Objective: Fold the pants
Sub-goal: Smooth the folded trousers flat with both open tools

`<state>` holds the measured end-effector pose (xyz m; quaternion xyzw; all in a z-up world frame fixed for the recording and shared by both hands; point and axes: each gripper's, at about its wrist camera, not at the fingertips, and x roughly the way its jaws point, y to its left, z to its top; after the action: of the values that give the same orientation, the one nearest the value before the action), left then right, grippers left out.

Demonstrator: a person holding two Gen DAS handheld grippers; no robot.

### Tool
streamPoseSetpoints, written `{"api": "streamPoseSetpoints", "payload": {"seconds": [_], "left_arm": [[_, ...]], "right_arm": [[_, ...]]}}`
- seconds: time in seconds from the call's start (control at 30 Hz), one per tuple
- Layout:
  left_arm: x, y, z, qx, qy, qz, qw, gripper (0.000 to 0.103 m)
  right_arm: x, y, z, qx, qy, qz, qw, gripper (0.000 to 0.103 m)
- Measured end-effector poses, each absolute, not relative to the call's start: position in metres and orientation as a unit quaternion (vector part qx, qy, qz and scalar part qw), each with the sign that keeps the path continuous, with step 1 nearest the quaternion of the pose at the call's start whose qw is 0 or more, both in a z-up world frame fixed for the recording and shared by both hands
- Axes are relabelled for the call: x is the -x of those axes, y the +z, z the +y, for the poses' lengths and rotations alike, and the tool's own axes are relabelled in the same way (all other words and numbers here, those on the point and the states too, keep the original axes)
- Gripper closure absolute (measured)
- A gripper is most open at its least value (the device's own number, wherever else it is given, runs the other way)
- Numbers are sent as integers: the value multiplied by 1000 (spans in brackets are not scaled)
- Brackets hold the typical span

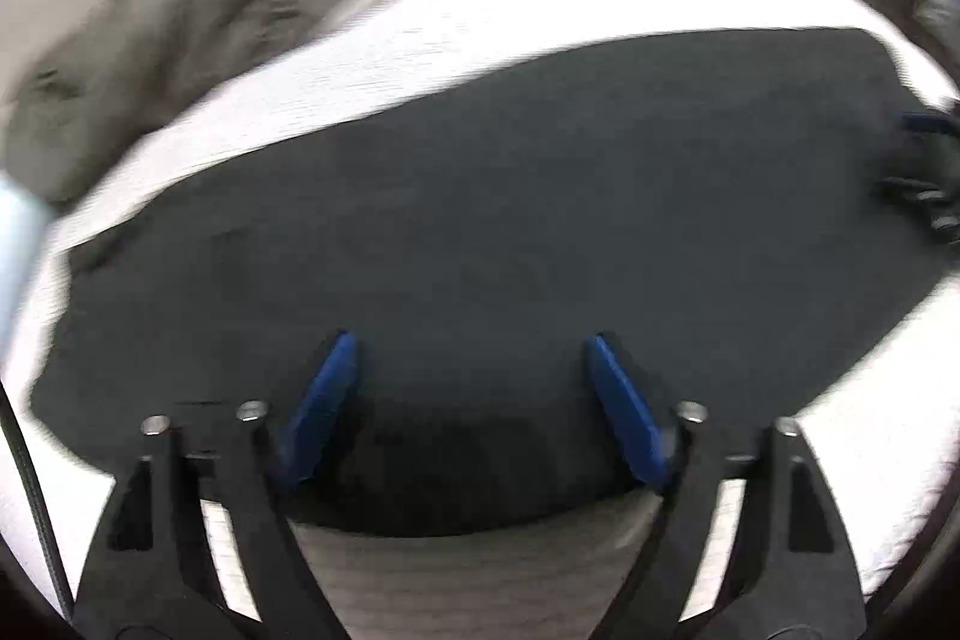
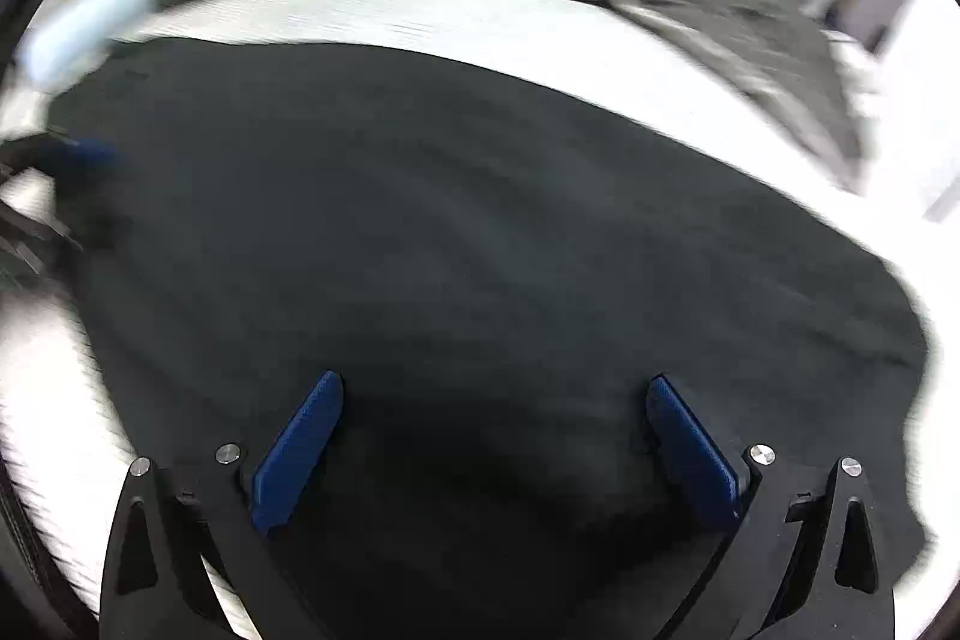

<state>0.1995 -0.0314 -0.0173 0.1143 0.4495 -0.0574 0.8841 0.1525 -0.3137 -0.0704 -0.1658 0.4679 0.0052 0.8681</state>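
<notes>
While motion blur smears everything, your left claw [image 1: 468,340] and right claw [image 2: 495,382] gape wide, gripping nothing, over flat dark grey pants [image 1: 480,220]; crumpled olive garment [image 1: 180,10] at eleven o'clock.

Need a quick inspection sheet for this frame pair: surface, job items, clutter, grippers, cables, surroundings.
Surface: white textured bed cover, partly bare.
Job's things: dark charcoal fabric pants lying flat across the cover, no obvious bunching.
Clutter: crumpled olive-grey garment behind the pants; pale blue object at the edge, too blurred to identify.
Grippers: left gripper open above the pants' near edge; right gripper open over the pants; nothing held.
Cables: black cable beside the left gripper.
Surroundings: blurred room, indistinct.
</notes>
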Motion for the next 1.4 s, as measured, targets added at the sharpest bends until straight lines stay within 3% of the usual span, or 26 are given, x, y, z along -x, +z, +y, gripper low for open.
{"api": "streamPoseSetpoints", "payload": {"seconds": [0.1, 0.23, 0.5, 0.6, 0.8, 0.93, 1.2, 1.3, 1.4], "left_arm": [[-208, -17, 10, -48, -33, 470, 881, 23], [-207, -4, 7, -18, -48, 452, 891, 28], [-244, -2, -68, -14, -105, 446, 889, 28], [-256, -21, -86, -47, -92, 469, 877, 32], [-252, -21, -26, -54, 8, 455, 889, 34], [-246, -23, 19, 29, 21, 457, 889, 48], [-207, 26, 32, 28, 9, 375, 927, 48], [-213, 10, 69, 47, 59, 410, 909, 73], [-218, -14, 106, 36, 135, 443, 886, 80]], "right_arm": [[-155, -71, -368, 125, -46, 484, 865, 1], [-159, -59, -387, 96, -62, 472, 874, 1], [-166, -45, -293, 118, 67, 396, 908, 1], [-170, -64, -257, 166, 73, 412, 893, 1], [-175, -73, -296, 176, 6, 433, 884, 1], [-181, -73, -343, 110, -31, 458, 881, 1], [-173, -71, -322, 174, -45, 434, 883, 1], [-175, -72, -329, 163, -41, 438, 883, 1], [-173, -72, -322, 171, -44, 437, 882, 1]]}}
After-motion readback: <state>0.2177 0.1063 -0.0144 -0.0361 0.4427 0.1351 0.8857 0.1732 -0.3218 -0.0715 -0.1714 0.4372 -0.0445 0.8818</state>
